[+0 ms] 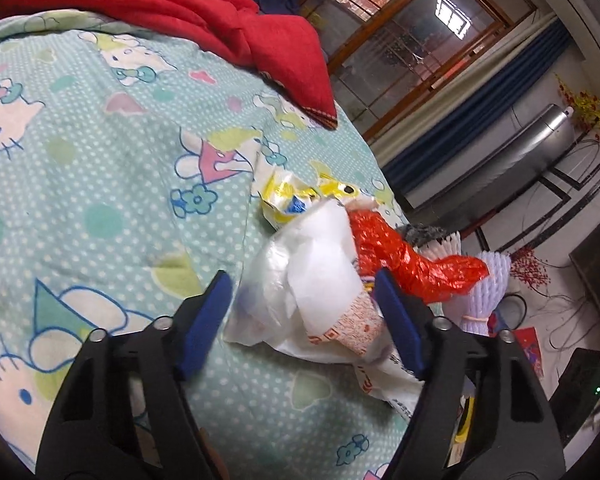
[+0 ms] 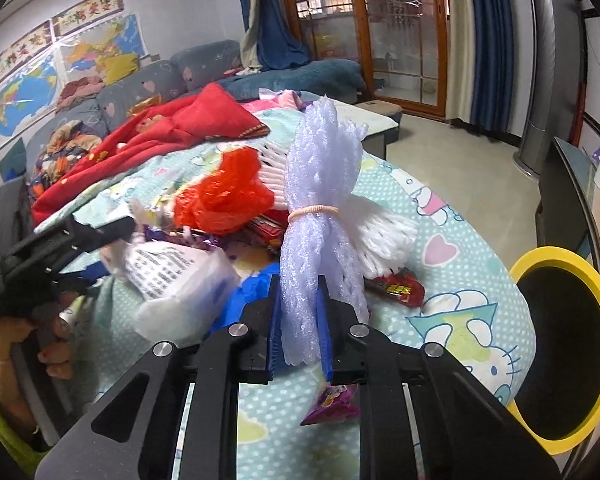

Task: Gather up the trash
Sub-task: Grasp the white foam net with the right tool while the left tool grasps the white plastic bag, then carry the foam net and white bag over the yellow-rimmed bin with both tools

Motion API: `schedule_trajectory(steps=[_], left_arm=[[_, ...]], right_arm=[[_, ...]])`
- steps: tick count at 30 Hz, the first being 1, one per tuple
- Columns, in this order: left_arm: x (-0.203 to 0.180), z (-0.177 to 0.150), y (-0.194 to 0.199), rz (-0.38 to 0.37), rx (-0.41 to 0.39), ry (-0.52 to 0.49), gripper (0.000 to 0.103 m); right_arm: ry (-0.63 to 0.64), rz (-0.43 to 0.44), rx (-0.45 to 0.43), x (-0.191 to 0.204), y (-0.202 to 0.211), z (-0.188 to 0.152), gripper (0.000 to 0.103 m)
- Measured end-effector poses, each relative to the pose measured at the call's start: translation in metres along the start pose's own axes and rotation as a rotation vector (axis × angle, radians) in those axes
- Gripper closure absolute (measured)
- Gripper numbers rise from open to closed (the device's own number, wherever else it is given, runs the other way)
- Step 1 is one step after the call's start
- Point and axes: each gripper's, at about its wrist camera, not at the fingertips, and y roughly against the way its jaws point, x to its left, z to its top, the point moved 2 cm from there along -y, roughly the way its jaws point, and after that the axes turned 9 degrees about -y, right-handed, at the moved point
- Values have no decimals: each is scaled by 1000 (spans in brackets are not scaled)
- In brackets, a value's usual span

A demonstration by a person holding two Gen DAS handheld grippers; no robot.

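A heap of trash lies on a mint cartoon-print bedspread (image 1: 100, 208). My left gripper (image 1: 302, 320) is open around a crumpled white plastic bag (image 1: 312, 280) with red print. Its left pad stands clear of the bag and its right pad is at the bag's edge. Behind the bag lie a red plastic bag (image 1: 404, 256) and a yellow wrapper (image 1: 296, 196). My right gripper (image 2: 299, 320) is shut on a white foam net bundle (image 2: 320, 184) tied with a rubber band, holding it upright by its lower end. The red plastic bag (image 2: 220, 196) sits to the bundle's left.
A black bin with a yellow rim (image 2: 560, 344) stands at the bed's right edge. A purple wrapper (image 2: 332, 400) and a red wrapper (image 2: 396, 288) lie near my right gripper. A red blanket (image 1: 220, 12) covers the far side. A person's hand (image 2: 16, 328) shows at left.
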Motion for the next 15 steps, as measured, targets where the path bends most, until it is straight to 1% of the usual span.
schedule_trajectory(steps=[2,5,8,12,15], left_arm=[[-1,0,1,0,-3,-17,49],[-4,-3,7,-9,-11,-39,56],[-3,-5,13,-23,-20,-37,62],[-8,-2,26,-11,-54,-69,65],[-13,3,44,3,-107,-95,65]], right_arm=[[4,7,-3,2,2,0,88],[5,17,-11,2,7,1,88],[1,24,-19,3,11,4,88],[-7,28,-31,1,17,6,88],[-11,31,-39,-1,20,8,88]])
